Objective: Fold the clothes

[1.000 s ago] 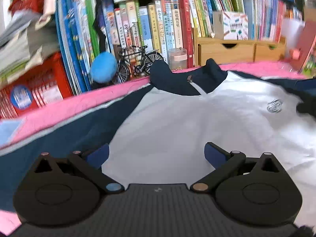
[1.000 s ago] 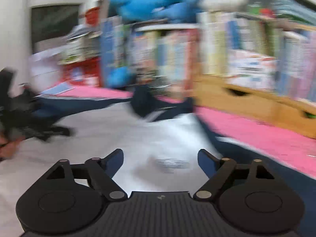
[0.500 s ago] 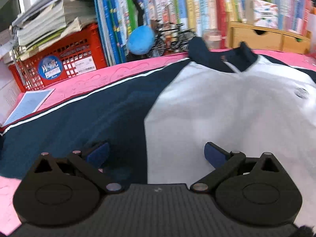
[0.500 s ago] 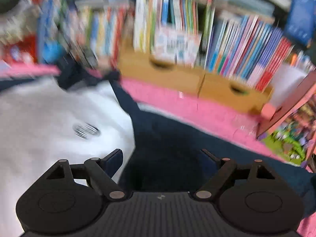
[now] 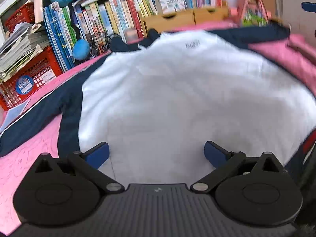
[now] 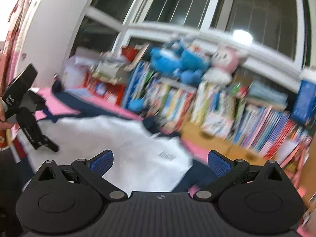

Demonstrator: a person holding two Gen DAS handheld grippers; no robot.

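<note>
On the pink textured mat [image 5: 29, 158] lies a soft white jacket [image 5: 177, 98] with navy sleeves and collar, spread flat. Left gripper [image 5: 156, 154] hovers over its white panel, blue pads wide apart, empty. Right gripper [image 6: 160, 163] jaws opening, nothing between them. Red mesh crate [image 5: 33, 73] holds stacked papers; books fill the shelf [image 5: 110, 19].

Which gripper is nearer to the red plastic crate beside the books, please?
Left. The left gripper hangs over the jacket's white body, with the red crate just off to its left. The right gripper is over the jacket's far side, the crate well beyond.
</note>
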